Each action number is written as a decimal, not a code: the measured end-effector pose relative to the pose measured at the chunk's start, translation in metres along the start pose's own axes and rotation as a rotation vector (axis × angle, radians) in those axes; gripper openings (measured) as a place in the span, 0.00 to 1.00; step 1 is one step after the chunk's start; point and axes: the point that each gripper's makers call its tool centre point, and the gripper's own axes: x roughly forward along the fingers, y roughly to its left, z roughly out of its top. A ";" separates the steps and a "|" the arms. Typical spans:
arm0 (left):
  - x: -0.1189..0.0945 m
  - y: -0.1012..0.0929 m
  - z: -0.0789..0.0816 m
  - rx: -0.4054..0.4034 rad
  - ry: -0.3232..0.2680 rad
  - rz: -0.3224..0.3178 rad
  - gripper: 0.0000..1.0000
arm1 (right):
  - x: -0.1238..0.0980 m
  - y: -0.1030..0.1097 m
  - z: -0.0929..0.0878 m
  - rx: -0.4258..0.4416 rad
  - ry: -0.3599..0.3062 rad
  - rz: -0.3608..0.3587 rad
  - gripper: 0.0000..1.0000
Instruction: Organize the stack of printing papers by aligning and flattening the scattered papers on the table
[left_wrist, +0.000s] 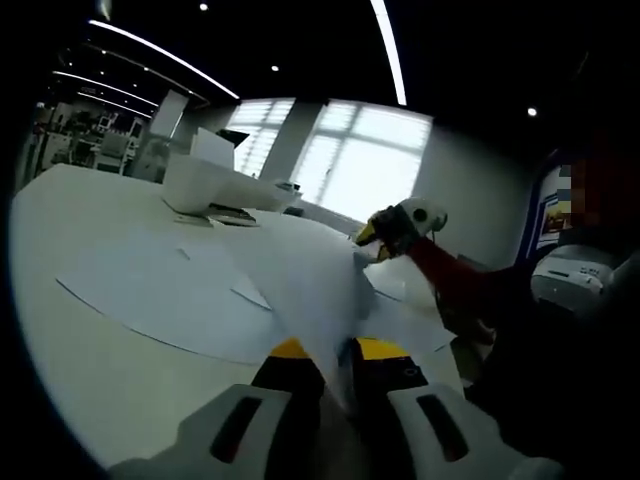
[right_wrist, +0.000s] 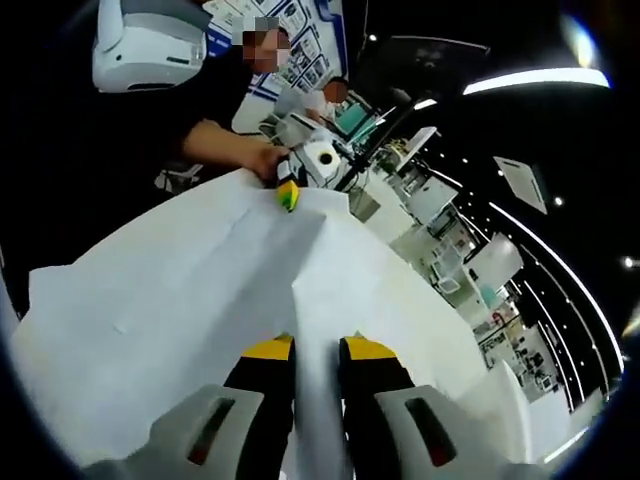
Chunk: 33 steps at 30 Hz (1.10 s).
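Observation:
A large white paper sheet (left_wrist: 320, 280) is lifted off the white table (left_wrist: 90, 370), above other loose sheets (left_wrist: 160, 290) that lie flat. My left gripper (left_wrist: 335, 352) is shut on the sheet's near edge, which stands as a fold between the yellow pads (left_wrist: 290, 349). The right gripper (left_wrist: 385, 235) comes in from the right and pinches the far edge. In the right gripper view the same sheet (right_wrist: 200, 290) spreads wide. My right gripper (right_wrist: 318, 350) is shut on a crease in it. The left gripper (right_wrist: 290, 195), held by a hand, grips the opposite edge.
A white printer-like box (left_wrist: 215, 185) stands on the table beyond the papers. A white machine (left_wrist: 570, 275) sits off the table on the right. The person's forearm (right_wrist: 215, 140) reaches across behind the sheet. Desks and equipment (right_wrist: 450, 250) fill the room behind.

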 end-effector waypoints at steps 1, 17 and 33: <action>0.000 0.000 0.000 0.000 0.000 -0.001 0.16 | 0.003 0.001 0.002 -0.004 -0.005 0.007 0.13; 0.001 -0.004 0.001 0.010 -0.006 -0.029 0.21 | 0.031 0.011 0.006 -0.065 -0.012 0.098 0.15; -0.006 -0.002 0.003 0.060 -0.020 0.008 0.07 | 0.009 -0.015 -0.047 0.483 -0.022 -0.153 0.46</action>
